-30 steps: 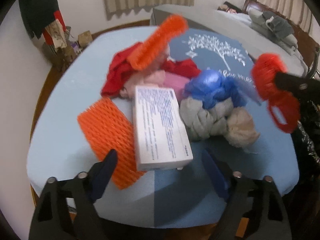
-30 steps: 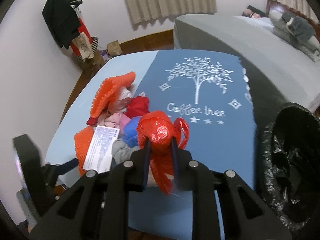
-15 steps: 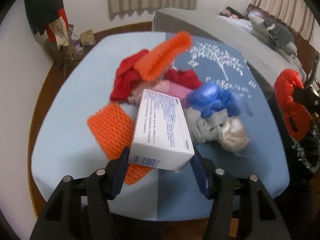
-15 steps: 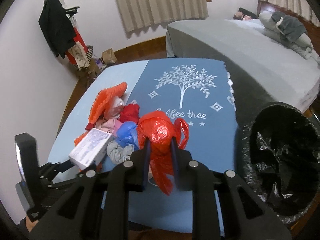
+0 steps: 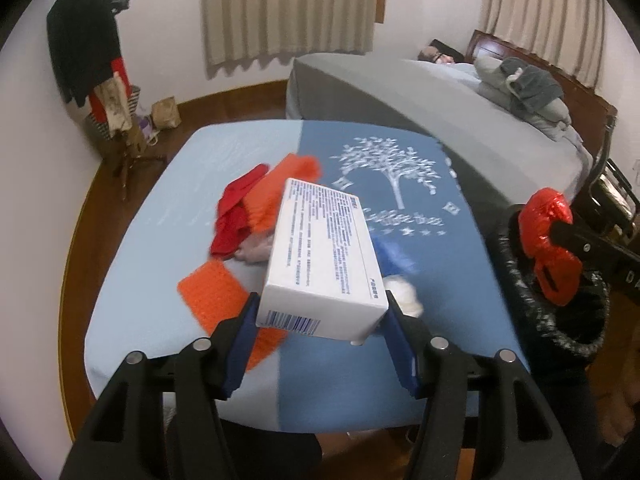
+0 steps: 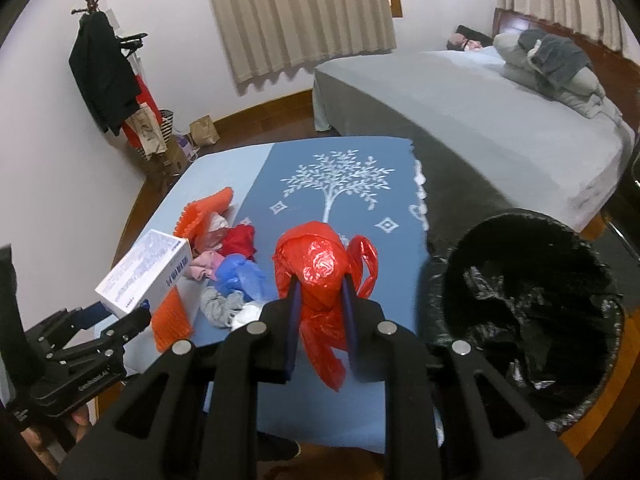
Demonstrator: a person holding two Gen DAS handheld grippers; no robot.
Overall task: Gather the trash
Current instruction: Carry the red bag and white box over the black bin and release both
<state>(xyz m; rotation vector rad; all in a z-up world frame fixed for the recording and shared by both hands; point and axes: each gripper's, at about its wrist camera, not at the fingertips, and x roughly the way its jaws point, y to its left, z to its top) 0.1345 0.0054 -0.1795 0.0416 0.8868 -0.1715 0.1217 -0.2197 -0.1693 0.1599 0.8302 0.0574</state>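
Left tool [image 5: 322, 322] clamps white box [image 5: 324, 256] above "Coffee tree" cloth [image 6: 340, 184]

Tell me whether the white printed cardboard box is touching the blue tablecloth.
Apart. The right wrist view shows the white printed cardboard box clamped in the left gripper and lifted clear above the blue tablecloth and the trash pile.

White box [image 5: 324, 256] with blue print; red crumpled bag [image 6: 320, 272]; black-lined bin [image 6: 524, 312] beside the blue tablecloth [image 6: 352, 184] with its white tree.
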